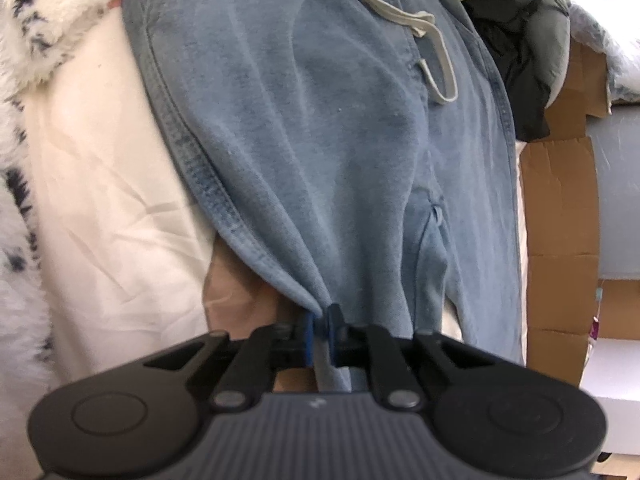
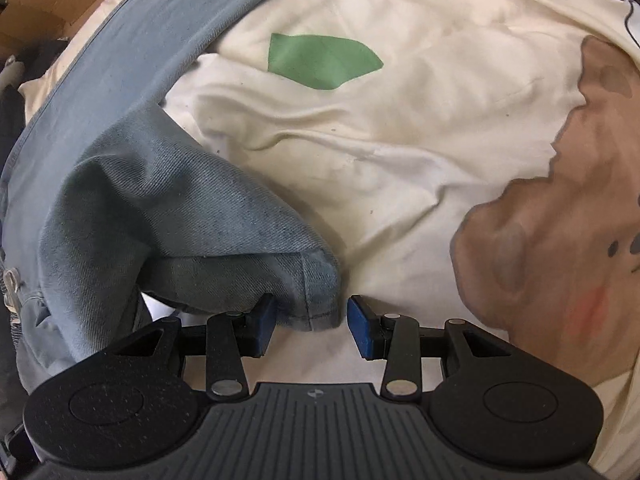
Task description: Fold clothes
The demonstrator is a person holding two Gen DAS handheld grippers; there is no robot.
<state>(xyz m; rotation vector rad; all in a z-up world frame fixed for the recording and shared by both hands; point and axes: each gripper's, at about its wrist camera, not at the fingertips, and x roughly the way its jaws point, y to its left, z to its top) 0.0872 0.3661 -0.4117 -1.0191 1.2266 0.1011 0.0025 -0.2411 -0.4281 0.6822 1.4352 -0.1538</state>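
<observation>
Two grippers are in my hands, one on each side of a pair of light blue jeans [image 1: 340,140] spread on the bed.

Nearest to me on the left, my left gripper [image 1: 321,326] has its blue-padded fingers [image 1: 306,330] clenched tight on a bunched edge of the denim, pinching the cloth so that folds fan out from the grip. Beyond that, the jeans run away from me across the cream bedsheet [image 1: 112,184], front side up, with the white drawstring [image 1: 420,28] looping loose near the elastic waistband at the far end. A fluffy white blanket with black specks [image 1: 36,40] lies along the sheet's left side. To the right of the jeans stand pieces of brown cardboard [image 1: 560,216], and farther back lies a heap of dark and grey clothes [image 1: 532,56].

On the right, my right gripper [image 2: 311,326] is released, its fingers [image 2: 362,334] spread apart. The folded hem of one trouser leg [image 2: 312,280] sits between them; the left pad is against the denim, the right pad just clear of it. The leg bends back and stretches away up the left side. Past the hem, the rumpled sheet shows a green patch [image 2: 320,60] farther off and a large brown printed shape [image 2: 560,220] to the right.
</observation>
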